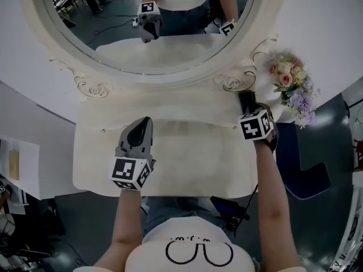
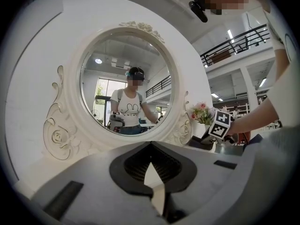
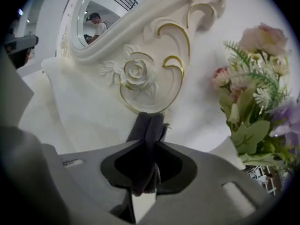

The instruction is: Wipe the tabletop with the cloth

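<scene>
From the head view, the cream tabletop (image 1: 193,157) runs under an oval mirror (image 1: 153,38) at 12 o'clock. A bunch of pink and lilac flowers (image 1: 292,84) stands at 2 o'clock, off the table's far right corner; what holds them cannot be made out. The left gripper (image 1: 146,120) hovers over the table at 8 o'clock, pointing towards the mirror. The right gripper (image 1: 251,109) sits at 3 o'clock by the far right corner, with the dark cloth (image 1: 245,97) at its tip, close to the carved frame. In the left gripper view, its jaws meet at the tips with nothing between them; the mirror fills 12 o'clock, and the flowers and the right gripper's marker cube lie at 3 o'clock. In the right gripper view, the jaws are pinched narrow on the folded grey cloth, which sticks out past the tips towards 12 o'clock. Directly beyond it stands a carved rose (image 3: 136,71) with gilt scrolls on the mirror frame, and the flowers crowd in at 3 o'clock.
</scene>
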The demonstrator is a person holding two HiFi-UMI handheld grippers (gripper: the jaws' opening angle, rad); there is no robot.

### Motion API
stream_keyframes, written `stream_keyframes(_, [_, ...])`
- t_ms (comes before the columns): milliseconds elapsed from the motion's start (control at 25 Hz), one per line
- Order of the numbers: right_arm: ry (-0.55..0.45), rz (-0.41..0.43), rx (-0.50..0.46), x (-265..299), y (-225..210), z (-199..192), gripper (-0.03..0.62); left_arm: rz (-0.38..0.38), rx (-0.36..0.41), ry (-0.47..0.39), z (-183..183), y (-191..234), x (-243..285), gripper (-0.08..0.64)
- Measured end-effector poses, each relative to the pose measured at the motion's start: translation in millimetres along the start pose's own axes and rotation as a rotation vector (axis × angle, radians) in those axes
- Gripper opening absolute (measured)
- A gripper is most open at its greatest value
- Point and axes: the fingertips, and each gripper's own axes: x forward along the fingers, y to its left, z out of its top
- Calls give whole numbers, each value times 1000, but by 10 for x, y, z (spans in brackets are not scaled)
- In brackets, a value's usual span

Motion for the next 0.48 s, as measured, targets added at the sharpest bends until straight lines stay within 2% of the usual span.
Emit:
stream_keyframes(80, [14,-66,-13,0,-102,-74,69,-8,6,3,1,-33,1,-3])
stream_keyframes(320, [74,-272,-141,-8,-338,-286,69,-24,21,9,-2,-87,-50,-3])
stream_keyframes(400, [72,-317,-145,-59,-404,-332,69,-36,31,15,-7,-110,-84,-3])
stream_keyframes(480, [50,-348,-109,-157,-438,-374,69,-40,37,17,-8,-98,-128,-2])
